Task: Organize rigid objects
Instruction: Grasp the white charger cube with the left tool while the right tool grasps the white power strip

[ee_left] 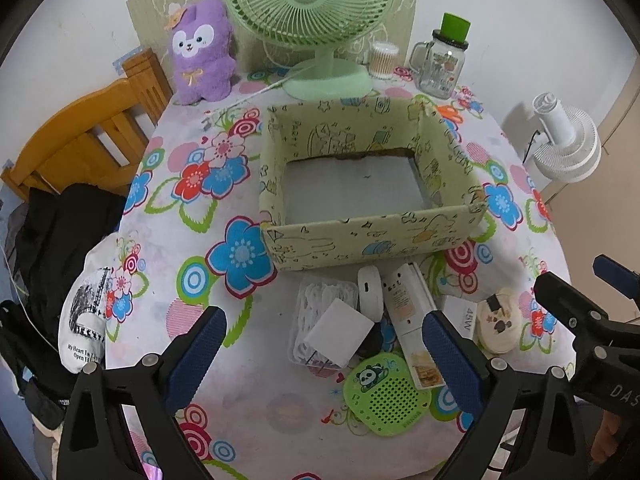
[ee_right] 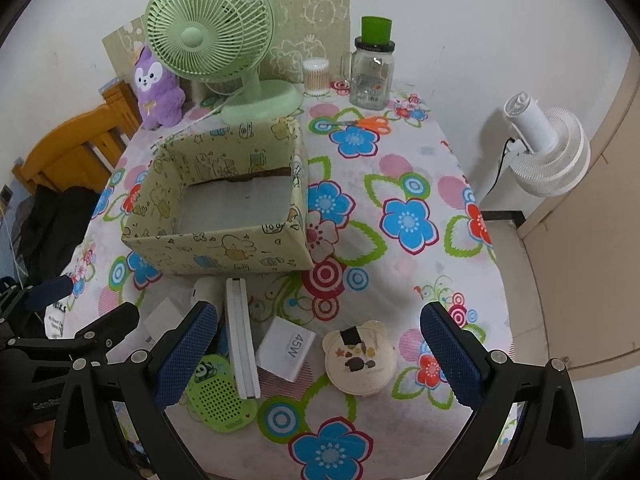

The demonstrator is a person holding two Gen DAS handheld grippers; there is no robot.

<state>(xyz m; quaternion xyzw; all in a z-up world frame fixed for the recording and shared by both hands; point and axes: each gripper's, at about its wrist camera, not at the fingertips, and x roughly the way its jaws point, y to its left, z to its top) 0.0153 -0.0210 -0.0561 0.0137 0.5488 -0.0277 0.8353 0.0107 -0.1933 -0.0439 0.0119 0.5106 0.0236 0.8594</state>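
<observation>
The round tin (ee_right: 360, 360) sits just before your right gripper (ee_right: 320, 344), whose jaws stand wide apart, holding nothing. It looks stiff, light and perhaps slick; take it across its sides. Your left gripper (ee_left: 324, 344) is likewise spread. The cardboard box (ee_left: 372, 240) beyond is empty.

Your worktop (ee_right: 400, 152) wears a flowered cloth and backs onto a plain white wall (ee_right: 440, 20). You have a wooden chair (ee_left: 80, 140) at its left and a white fan (ee_right: 548, 152) at its right.
</observation>
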